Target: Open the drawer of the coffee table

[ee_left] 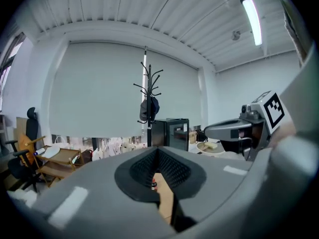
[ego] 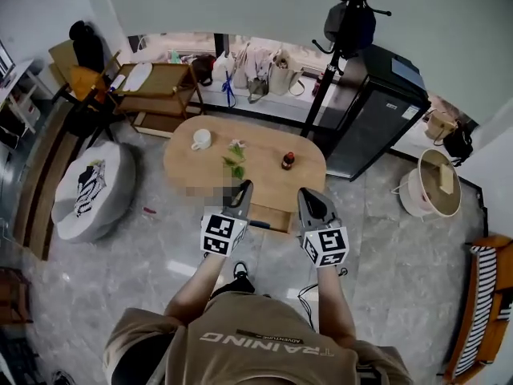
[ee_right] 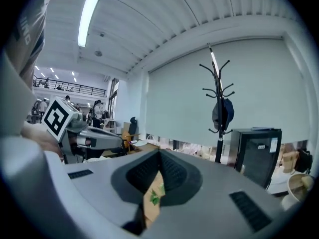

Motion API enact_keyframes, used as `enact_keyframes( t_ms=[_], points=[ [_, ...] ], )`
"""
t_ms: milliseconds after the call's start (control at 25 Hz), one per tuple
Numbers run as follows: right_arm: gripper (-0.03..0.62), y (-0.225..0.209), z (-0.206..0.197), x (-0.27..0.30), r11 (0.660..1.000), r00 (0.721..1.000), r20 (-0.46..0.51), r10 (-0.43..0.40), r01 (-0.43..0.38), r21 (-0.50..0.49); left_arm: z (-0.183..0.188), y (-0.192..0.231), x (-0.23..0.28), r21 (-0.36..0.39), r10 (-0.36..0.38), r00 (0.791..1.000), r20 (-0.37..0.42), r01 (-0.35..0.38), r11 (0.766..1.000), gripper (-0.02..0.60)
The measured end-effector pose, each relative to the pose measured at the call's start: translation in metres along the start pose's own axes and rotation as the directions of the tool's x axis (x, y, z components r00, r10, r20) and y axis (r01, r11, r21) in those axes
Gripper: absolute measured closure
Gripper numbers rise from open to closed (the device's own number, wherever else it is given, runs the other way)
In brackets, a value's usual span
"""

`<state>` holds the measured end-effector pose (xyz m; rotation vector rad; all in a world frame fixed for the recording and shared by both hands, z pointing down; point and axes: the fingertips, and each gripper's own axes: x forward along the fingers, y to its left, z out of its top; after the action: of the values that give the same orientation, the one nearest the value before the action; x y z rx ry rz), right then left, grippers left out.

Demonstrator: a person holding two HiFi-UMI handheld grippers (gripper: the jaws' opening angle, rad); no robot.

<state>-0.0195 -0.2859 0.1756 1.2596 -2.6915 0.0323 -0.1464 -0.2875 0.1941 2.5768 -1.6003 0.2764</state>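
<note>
Nearest us is the shirt (ego: 240,345), its print upside down: "TRAINING". The smaller line beside it is too fine to read. Ahead of it, the left gripper (ego: 244,186) and right gripper (ego: 308,192) are side by side and apart, both aimed at the near edge of the desk (ego: 180,167). In its own view each gripper has its jaws closed together and grips nothing. Only a thin slit is left below the tips.

Drawer (ego: 271,215): a pale wood front under the desk's near edge, between the two grippers and just beyond them. We cannot tell whether it is pulled out.

Only the head view gives the drawer and the whole desk top, with mug (ego: 201,139), sprig (ego: 234,160) and bottle (ego: 288,160) apart from one another. The left gripper view catches just the bottle through its slit, with the right gripper off to the right. The right gripper view catches the sprig's green leaves instead, with the left gripper off to the left. Both show the coat rack (ego: 341,38) upright, with a black cabinet (ego: 377,107) beside it. The cabinet's stickers are too small to read.
</note>
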Motion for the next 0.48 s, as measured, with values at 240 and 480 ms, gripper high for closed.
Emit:
enact_keyframes(
  t_ms=[240,480],
  points=[
    [0.589,-0.018,0.031,0.018,0.998,0.998,0.043,-0.053,0.054,-0.043,0.036,0.023,0.017,0.054,-0.032,0.998,0.059,0.029,0.998,0.575],
    [0.589,-0.021,0.053,0.035,0.992,0.990,0.096,-0.108,0.114,-0.058,0.054,0.039,0.033,0.056,-0.052,0.994,0.092,0.046,0.997,0.575]
  ],
)
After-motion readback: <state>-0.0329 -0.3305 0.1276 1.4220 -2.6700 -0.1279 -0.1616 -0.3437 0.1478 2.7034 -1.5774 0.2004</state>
